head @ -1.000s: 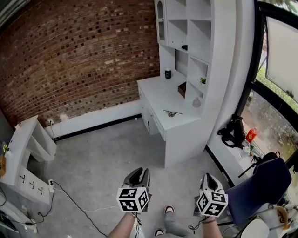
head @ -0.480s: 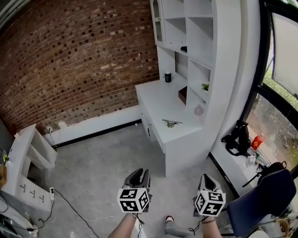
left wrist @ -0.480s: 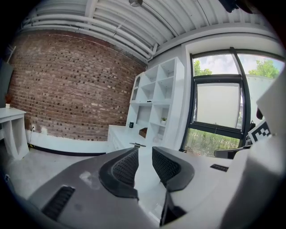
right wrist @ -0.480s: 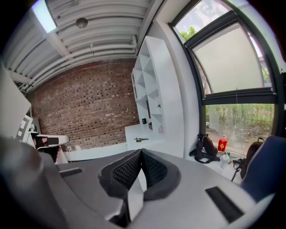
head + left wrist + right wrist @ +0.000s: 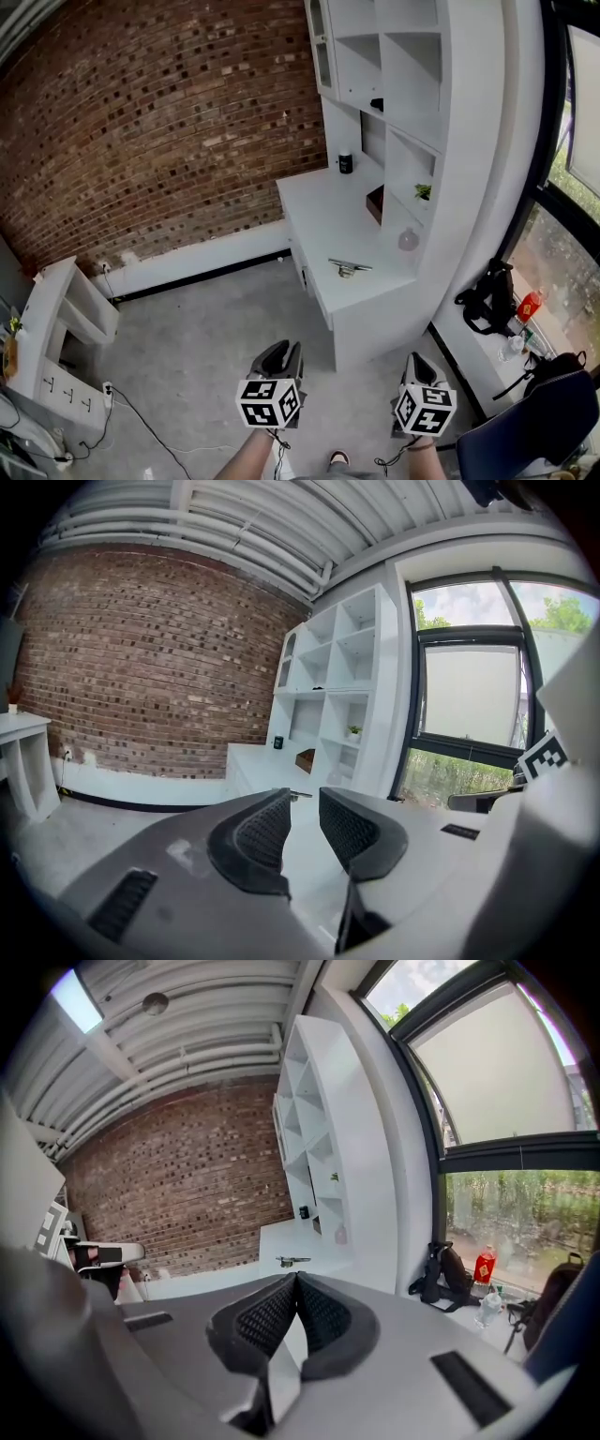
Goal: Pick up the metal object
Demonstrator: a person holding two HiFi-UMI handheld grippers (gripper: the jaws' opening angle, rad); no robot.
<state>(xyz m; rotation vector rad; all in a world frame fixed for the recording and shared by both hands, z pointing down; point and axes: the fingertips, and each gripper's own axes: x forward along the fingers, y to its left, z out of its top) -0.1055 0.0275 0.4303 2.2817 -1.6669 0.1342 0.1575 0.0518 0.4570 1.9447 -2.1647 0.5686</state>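
The metal object (image 5: 349, 268), a small silver cleat-like piece, lies near the front of the white desk (image 5: 323, 202), well ahead of both grippers. It also shows small and far off in the right gripper view (image 5: 292, 1261) and just above the jaws in the left gripper view (image 5: 297, 795). My left gripper (image 5: 281, 351) is held low over the grey floor, open with a narrow gap and nothing in it. My right gripper (image 5: 419, 361) is beside it, shut with its tips touching and empty.
On the desk stand a black cup (image 5: 346, 163), a brown box (image 5: 376, 202), and a pink vase (image 5: 408, 240). White shelving (image 5: 403, 84) rises behind. A black bag (image 5: 487, 295), red bottle (image 5: 528, 306) and blue chair (image 5: 525, 436) are right; a white shelf unit (image 5: 56, 319) left.
The head view has swung and moved forward; the desk with the metal object sits a little lower and nearer. Both grippers keep their places and states.
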